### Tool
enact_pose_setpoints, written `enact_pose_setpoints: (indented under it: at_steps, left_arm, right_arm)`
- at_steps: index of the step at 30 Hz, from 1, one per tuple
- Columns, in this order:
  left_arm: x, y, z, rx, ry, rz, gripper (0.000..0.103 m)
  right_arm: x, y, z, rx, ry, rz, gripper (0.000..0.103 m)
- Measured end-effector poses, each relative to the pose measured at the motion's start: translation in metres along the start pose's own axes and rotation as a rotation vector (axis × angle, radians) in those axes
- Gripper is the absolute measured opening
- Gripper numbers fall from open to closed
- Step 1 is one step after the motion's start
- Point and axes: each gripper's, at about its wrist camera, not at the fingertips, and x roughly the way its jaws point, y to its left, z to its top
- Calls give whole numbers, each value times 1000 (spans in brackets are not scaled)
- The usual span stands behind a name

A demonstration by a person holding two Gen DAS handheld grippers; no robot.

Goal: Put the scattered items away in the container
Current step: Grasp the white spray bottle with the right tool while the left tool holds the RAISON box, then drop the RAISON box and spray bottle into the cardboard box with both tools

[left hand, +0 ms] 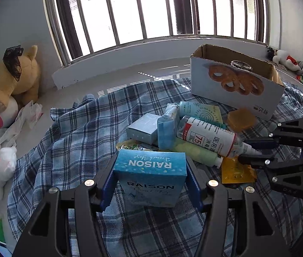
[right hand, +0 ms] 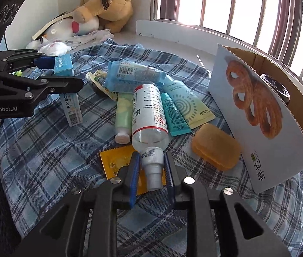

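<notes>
- Blue pads of our left claw (left hand: 150,182) press both sides of the RAISON box (left hand: 151,175), holding it upright at the near edge of the pile; we judge the side grip is there so the box can go to the carton without tipping.
- Our right claw (right hand: 151,171) is closed on the white nozzle of the spray bottle (right hand: 149,111), which lies on its side across the other items. We think the neck was chosen because the body is too wide and round, though the bottle may swing from such a narrow hold.
- Open-topped, the carton (left hand: 237,90) stands on the plaid cloth (left hand: 76,132) just behind the pile, within easy reach of both hands.
- Still scattered beside the bottle are a green tube (right hand: 122,111), a teal tube (right hand: 173,115), a pale yellow tube (right hand: 194,107), a blue packet (right hand: 134,75), an orange soap case (right hand: 215,145) and a yellow sachet (right hand: 113,160) partly under our right claw.
- A small grey-blue box (left hand: 144,129) shows only from the left wrist; the packet hides it from the right.
- Inside the carton we see only a dark round object (right hand: 277,87) at the rim, perhaps a watch; the rest is blocked by the wall.
- Whether a bed or a worktop lies under the cloth we cannot tell.
- Plush toys (left hand: 12,79) by the window are not part of the pile.
</notes>
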Motion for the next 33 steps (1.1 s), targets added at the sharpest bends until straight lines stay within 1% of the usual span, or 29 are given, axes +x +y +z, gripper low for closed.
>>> enact_pose_setpoints:
  at_steps: [5,7,9,12,16,18,22,27,31,33]
  left_arm:
    - [3,-1,3,-4,4,1,60]
    - [2,0,4,-20,-6,-2,60]
    - [-3,2,8,-40,-32,-7,60]
    - [-12,0,18,-38,-68,-4,60]
    - [-24,-9,38,-20,-109,-16,60]
    - [-29,-16,48,-12,-130,-31,60]
    - [-37,-34,67,5,-169,-67,60]
    - [-43,-54,95,6,-217,-123,60]
    - [-46,-69,124,-6,-246,-173,60]
    - [-47,-75,140,-11,-265,-195,60]
  right_arm:
    - [-1,1,1,-3,-7,0,20]
    - [-4,2,2,8,-18,-1,20]
    - [-18,3,4,14,-75,-9,20]
    - [-44,-4,11,58,-174,1,20]
    - [-68,-22,13,143,-251,38,20]
    - [-79,-30,13,172,-284,31,20]
    - [-96,-41,15,195,-349,-30,20]
    - [-120,-66,18,268,-439,-44,19]
    - [-135,-87,29,308,-489,-80,19]
    - [-142,-96,38,308,-511,-88,17]
